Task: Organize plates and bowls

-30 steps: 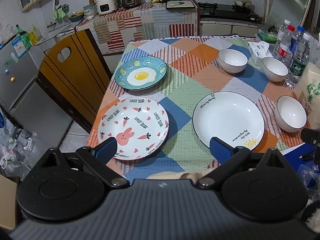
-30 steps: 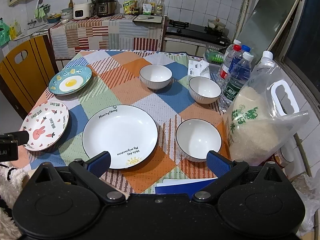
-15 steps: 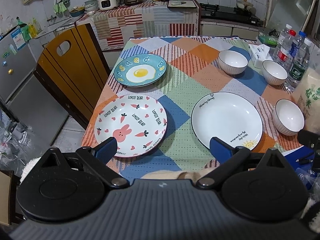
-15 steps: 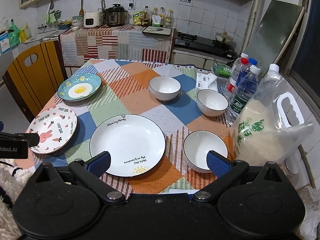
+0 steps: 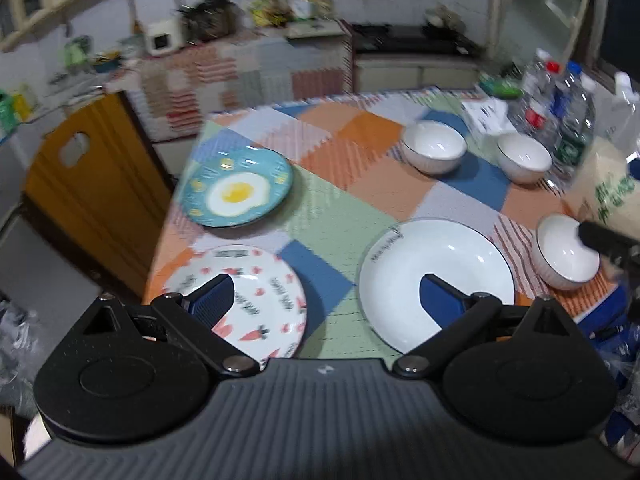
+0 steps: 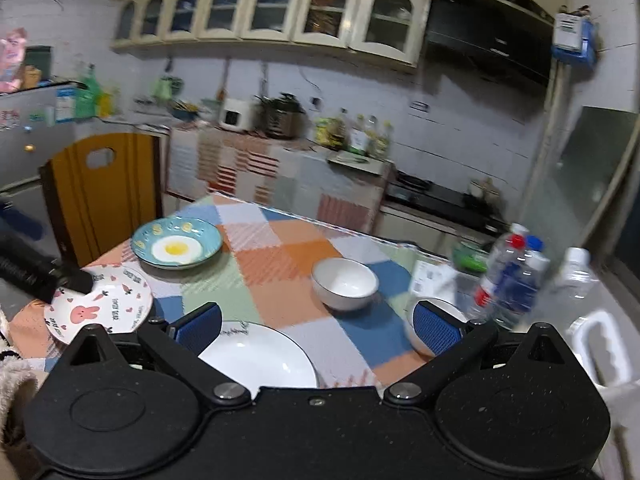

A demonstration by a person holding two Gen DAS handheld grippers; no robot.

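On the checked tablecloth lie a blue fried-egg plate (image 5: pixel 236 194), a pink rabbit plate (image 5: pixel 256 300) and a large white plate (image 5: pixel 436 264). Three white bowls stand at the right: far (image 5: pixel 434 146), middle (image 5: pixel 524 158), near (image 5: pixel 566 252). My left gripper (image 5: pixel 326 300) is open and empty, over the table's near edge between the rabbit plate and the white plate. My right gripper (image 6: pixel 318 328) is open and empty above the white plate (image 6: pixel 260 356), with the far bowl (image 6: pixel 345 282) ahead and another bowl (image 6: pixel 420 328) behind its right finger.
Water bottles (image 5: pixel 560 108) and a rice jug (image 5: pixel 612 188) crowd the table's right edge, with a tissue pack (image 5: pixel 486 114) behind the bowls. A yellow wooden chair (image 5: pixel 92 184) stands at the table's left. A kitchen counter (image 6: pixel 256 160) runs behind.
Both grippers have moved forward over the table and tilted up. The right view now takes in the cabinets. Both stay open; no dish has moved.
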